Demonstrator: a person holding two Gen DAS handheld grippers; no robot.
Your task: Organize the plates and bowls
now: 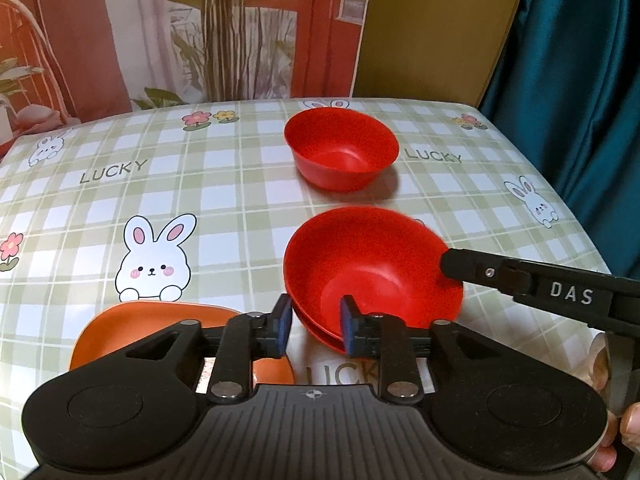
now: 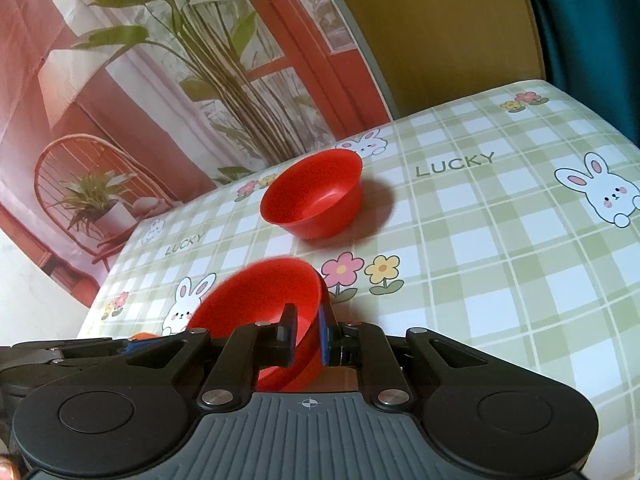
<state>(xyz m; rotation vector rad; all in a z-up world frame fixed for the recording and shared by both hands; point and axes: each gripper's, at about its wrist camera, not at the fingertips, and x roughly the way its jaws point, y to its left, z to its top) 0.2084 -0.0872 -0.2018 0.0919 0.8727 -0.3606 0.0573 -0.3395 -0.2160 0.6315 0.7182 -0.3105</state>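
A near red bowl point(image 1: 372, 264) sits nested on another red bowl, whose rim point(image 1: 320, 334) shows beneath it. My left gripper point(image 1: 314, 326) straddles the stack's near rim; the jaws stand apart with a gap beside the wall, so it is open. My right gripper point(image 2: 308, 334) is shut on the top bowl's rim point(image 2: 264, 296); it enters the left wrist view point(image 1: 450, 266) from the right. A second red bowl point(image 1: 342, 148) stands farther back on the table, also in the right wrist view point(image 2: 314, 196). An orange plate point(image 1: 160, 324) lies at near left.
The table has a green checked cloth point(image 1: 200, 200) with rabbits. A printed backdrop point(image 1: 160, 32) hangs behind the far edge. A teal curtain point(image 1: 568, 80) hangs at right, past the table's right edge.
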